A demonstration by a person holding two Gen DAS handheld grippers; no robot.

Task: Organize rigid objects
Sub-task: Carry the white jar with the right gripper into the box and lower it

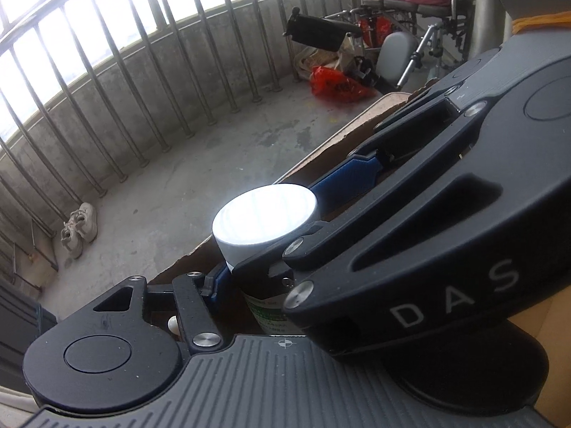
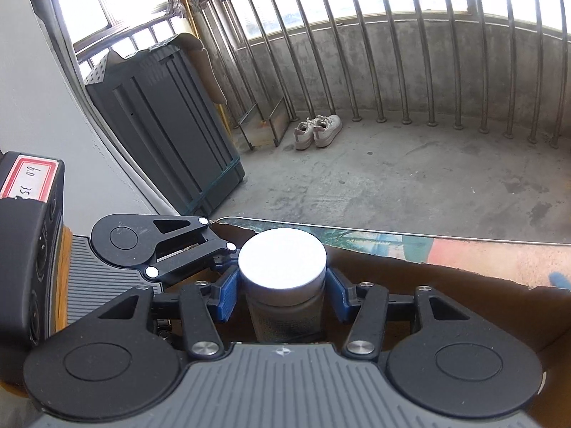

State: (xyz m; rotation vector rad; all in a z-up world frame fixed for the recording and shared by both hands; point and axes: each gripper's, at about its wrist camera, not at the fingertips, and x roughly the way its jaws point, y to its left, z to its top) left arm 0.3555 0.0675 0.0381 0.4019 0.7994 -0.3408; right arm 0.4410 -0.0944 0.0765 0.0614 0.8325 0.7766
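The left gripper [image 1: 267,235] reaches in from the left with its blue pads either side of the white-capped bottle [image 2: 282,256]. The right gripper's body lies across that view, so I cannot tell whether those pads press or stand just off.

The bottle is upright in the middle, above the far torn edge of the cardboard box [image 2: 446,306], which sits near the far edge of the table [image 2: 481,253].

The right gripper [image 2: 282,296] is clamped on the bottle just under its cap, one pad on each side.

The main risk, as I judge it, is that the two tools crowd one small bottle. If one pulls away while the other grips, it could twist the bottle out or knock it over. The hold is also high on a smooth, round neck, so the bottle may swing or slip. It could then fall past the table's far edge to the concrete floor [image 2: 392,178].
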